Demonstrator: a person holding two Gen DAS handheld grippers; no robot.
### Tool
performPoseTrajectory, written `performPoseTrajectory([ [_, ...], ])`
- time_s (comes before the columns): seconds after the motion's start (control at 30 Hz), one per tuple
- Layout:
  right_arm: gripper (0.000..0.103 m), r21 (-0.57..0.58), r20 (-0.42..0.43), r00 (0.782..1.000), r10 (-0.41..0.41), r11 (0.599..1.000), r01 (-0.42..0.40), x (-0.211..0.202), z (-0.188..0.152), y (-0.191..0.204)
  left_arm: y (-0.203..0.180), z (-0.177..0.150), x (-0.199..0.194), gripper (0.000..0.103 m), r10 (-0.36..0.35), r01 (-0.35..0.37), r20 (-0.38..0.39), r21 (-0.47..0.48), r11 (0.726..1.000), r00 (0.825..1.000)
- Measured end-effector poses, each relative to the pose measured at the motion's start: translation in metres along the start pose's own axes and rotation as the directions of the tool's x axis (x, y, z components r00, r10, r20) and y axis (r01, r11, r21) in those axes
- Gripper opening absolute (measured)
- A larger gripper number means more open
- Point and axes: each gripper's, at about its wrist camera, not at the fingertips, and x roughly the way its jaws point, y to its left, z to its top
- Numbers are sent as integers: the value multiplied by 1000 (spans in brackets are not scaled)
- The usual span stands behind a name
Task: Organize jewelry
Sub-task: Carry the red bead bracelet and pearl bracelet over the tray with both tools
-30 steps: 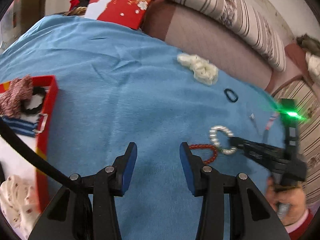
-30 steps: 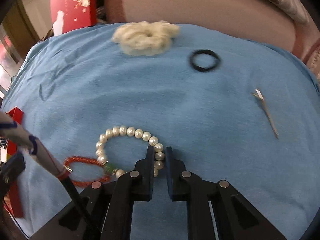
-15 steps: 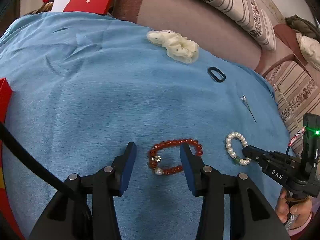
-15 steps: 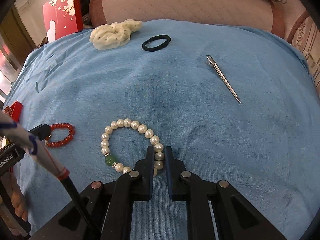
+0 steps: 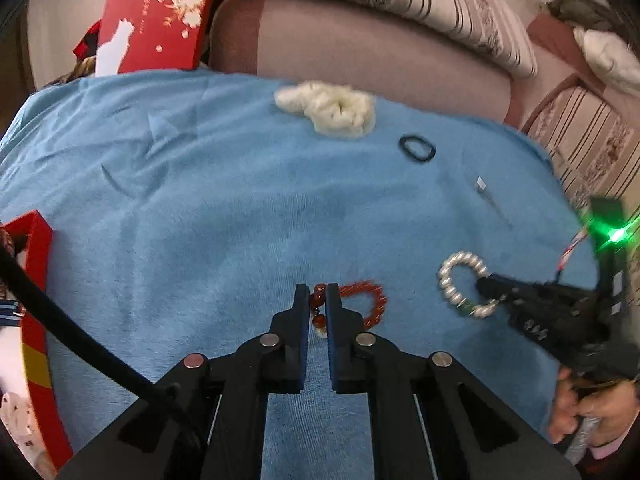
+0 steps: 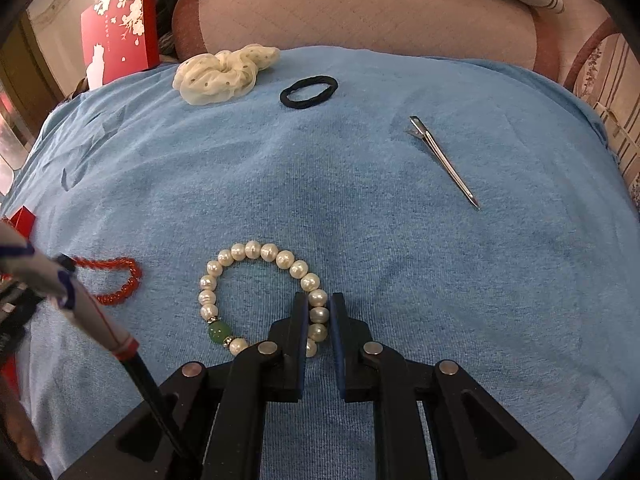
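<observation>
The left gripper (image 5: 318,300), jaws clamped on the near side of the red beaded bracelet (image 5: 360,304), hides part of that loop, and the open red box (image 5: 38,248) at the left edge is cut off, its contents hard to make out. The right gripper (image 6: 319,314), jaws closed on the round white pearl bracelet with one green bead (image 6: 260,296), covers its nearest pearls. Both bracelets lie on the napped blue cloth (image 6: 360,220), well apart from the cream ruffled fabric scrunchie (image 6: 224,74), thin black elastic hair tie (image 6: 308,92) and slim tapered metal hair clip (image 6: 444,160) beyond.
</observation>
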Motion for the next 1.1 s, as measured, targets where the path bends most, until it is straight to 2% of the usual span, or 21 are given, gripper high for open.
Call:
performPoseTrajectory([
  [0.2,12,-12,5,1000,-17,1000,17,1,0,2,9,6,-23,7,45,-44,58,-17,999,997],
  [0.47,11,8,10,1000,-14,1000,14,-12,3,6,20,6,-37,7,89,-85,80,-42,995,993],
  [0.73,11,-10,73,997,-7,1000,8,-47,8,21,30,3,-57,7,99,-92,114,-65,994,989],
  [1.1,11,-31,106,994,8,1000,-4,-78,4,41,48,-2,-85,7,109,-92,155,-116,989,982],
])
